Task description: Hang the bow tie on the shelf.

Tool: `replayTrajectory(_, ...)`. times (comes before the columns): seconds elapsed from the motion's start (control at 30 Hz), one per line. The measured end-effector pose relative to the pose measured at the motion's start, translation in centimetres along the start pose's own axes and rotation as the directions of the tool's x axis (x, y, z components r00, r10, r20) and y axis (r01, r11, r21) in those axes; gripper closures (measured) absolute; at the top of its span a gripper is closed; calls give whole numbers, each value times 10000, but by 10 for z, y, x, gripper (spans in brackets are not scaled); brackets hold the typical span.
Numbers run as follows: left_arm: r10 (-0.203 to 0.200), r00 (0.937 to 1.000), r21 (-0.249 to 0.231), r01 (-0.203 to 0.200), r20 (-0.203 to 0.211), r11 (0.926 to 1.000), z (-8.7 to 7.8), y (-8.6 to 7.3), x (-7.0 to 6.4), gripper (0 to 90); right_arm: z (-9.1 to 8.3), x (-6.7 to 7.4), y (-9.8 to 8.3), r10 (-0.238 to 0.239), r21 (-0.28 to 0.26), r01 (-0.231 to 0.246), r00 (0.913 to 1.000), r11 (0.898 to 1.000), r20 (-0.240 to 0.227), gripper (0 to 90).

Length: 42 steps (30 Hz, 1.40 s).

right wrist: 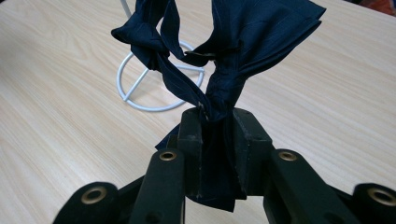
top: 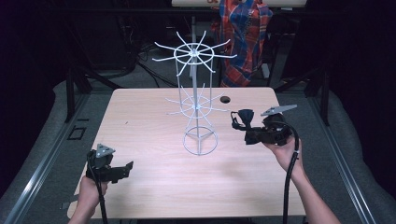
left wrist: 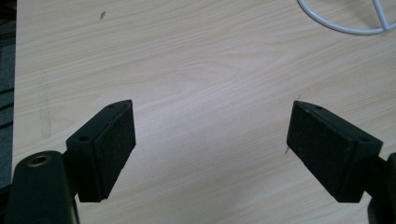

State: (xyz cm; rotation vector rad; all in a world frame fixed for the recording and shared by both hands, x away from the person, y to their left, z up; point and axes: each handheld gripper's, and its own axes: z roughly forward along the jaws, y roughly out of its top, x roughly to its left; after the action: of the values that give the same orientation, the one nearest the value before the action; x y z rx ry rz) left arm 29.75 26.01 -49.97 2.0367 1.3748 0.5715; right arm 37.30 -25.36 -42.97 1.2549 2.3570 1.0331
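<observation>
Your right gripper is clamped on a dark navy bow tie, held up off the surface just right of the white wire rack. In the high view the bow tie hangs out from the gripper toward the rack's lower ring of prongs, near but not touching.

Handling, as a guess: soft, light cloth, floppy, no stiffness to lean on. It will sag and swing with any quick move. Jaws bite a bunched fold near the knot; a loop of strap trails off to one side. That loop looks like the part to hook over a prong, so keep hold close to the knot and let the loop hang free.

Long axis: runs roughly out from the jaws, away from your hand, toward the rack. Wings flare at the far end.

Your left gripper rests low at the near left edge of the surface, jaws spread wide, nothing between the pads.
</observation>
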Motion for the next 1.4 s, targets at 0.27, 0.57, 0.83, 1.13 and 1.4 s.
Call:
replayTrajectory(0.27,-15,10000,-20,15,4,10000,0,0,-1,158,-11,-2,2,103,-378,-105,9999,9992,-47,746)
replayTrajectory(0.57,95,10000,-6,-95,18,10000,2,2,-2,158,-16,1,6,-61,-650,53,9999,9979,-131,745)
replayTrajectory(0.83,111,9999,70,-111,35,9999,3,2,-2,158,-21,6,11,-110,-848,91,9997,9964,-220,746)
replayTrajectory(1.13,28,10000,34,-28,-26,10000,3,1,-1,158,-4,11,19,-90,-606,65,9991,9981,-403,745)
replayTrajectory(1.4,52,10000,67,-52,-49,10000,3,2,-1,158,9,8,16,88,-143,-94,9991,9999,-422,745)
